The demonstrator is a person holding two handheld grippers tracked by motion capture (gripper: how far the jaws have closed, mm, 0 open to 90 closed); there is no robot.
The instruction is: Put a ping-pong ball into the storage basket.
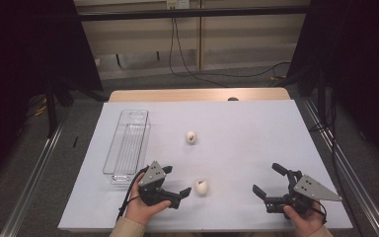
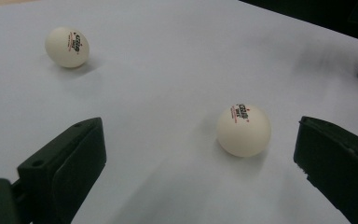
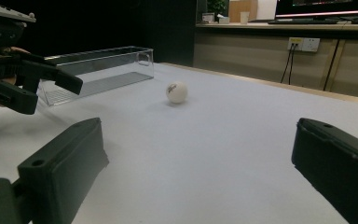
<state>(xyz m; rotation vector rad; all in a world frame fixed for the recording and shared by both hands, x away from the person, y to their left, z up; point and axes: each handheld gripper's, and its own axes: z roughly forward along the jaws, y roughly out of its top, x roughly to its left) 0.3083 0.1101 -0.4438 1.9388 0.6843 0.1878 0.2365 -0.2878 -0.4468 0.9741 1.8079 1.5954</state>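
A: Biggest first?
B: Desk (image 1: 256,133), white sheet over it, wood edge at the far side. On its left, a clear long tray (image 1: 127,143), lying lengthwise, w/ nothing inside as far as I can see.

A: Grippers?
B: Left gripper (image 1: 177,181) near the front edge, left of centre, held in a hand (image 1: 145,207); fingers apart, nothing between the pads touching. Right gripper (image 1: 269,178) front right, in the other hand (image 1: 303,217); fingers also wide apart, holding nothing, pointed across the desk twd the left one.

A: Balls?
B: Two white ping-pong balls w/ small print. Near ball (image 1: 202,186) sits on the desk just beside the left gripper's fingertips; in the left gripper view it lies between the fingers, closer to the right-hand one, not touching either. Far ball (image 1: 191,137) is mid-desk, well apart from both grippers, right of the tray.
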